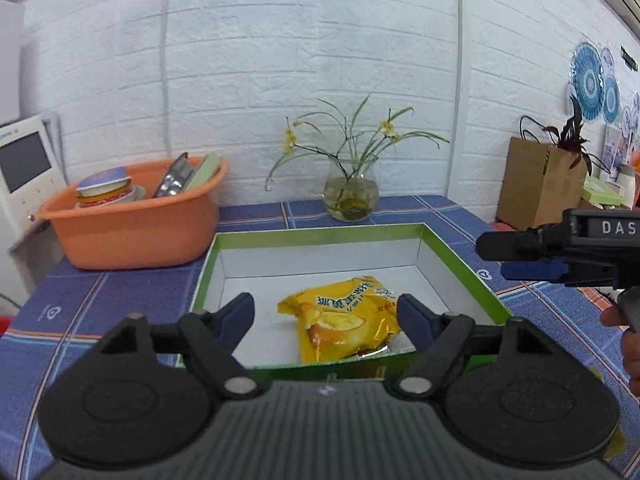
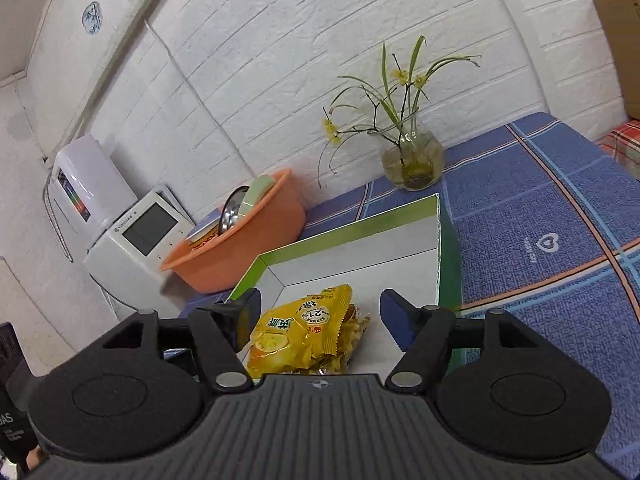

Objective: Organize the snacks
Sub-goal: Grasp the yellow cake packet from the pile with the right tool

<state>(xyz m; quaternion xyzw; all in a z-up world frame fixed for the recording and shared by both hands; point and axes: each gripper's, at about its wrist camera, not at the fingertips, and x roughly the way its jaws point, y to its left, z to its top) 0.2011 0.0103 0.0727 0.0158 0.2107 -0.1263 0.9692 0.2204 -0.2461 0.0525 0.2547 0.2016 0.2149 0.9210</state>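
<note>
Left gripper: level at box's near edge, jaws wide, empty.
Right gripper: tilted over snack packet, jaws wide.

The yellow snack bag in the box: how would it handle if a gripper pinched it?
The snack bag looks puffy and crinkled, so it would probably give under the fingers rather than stay stiff. Its glossy foil may be slippery. It seems light for its size, and a push would likely slide it across the box floor.
</note>
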